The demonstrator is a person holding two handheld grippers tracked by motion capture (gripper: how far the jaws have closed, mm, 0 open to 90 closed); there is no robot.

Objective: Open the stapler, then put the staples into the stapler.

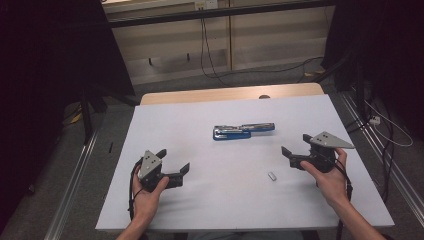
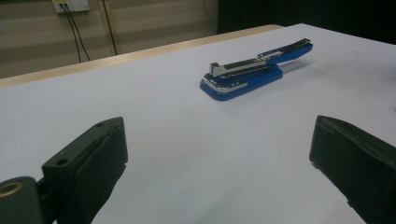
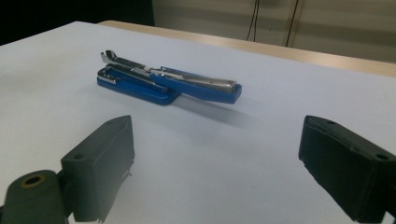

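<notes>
A blue stapler [image 1: 243, 131] lies in the middle of the white table, its top arm swung open and stretched out to the right. It appears beyond the jaws in the left gripper view [image 2: 254, 71] and in the right gripper view [image 3: 168, 83]. A small silvery strip of staples [image 1: 272, 175] lies on the table near the right hand. My left gripper [image 1: 173, 160] rests at the front left, open and holding nothing. My right gripper [image 1: 296, 144] sits at the right, open too, jaws pointed toward the stapler.
The white table [image 1: 200, 115] has a wooden strip along its far edge [image 1: 230, 93]. Cables [image 1: 210, 55] run over the floor behind it, and metal rails [image 1: 75, 180] flank both sides. Dark curtains hang left and right.
</notes>
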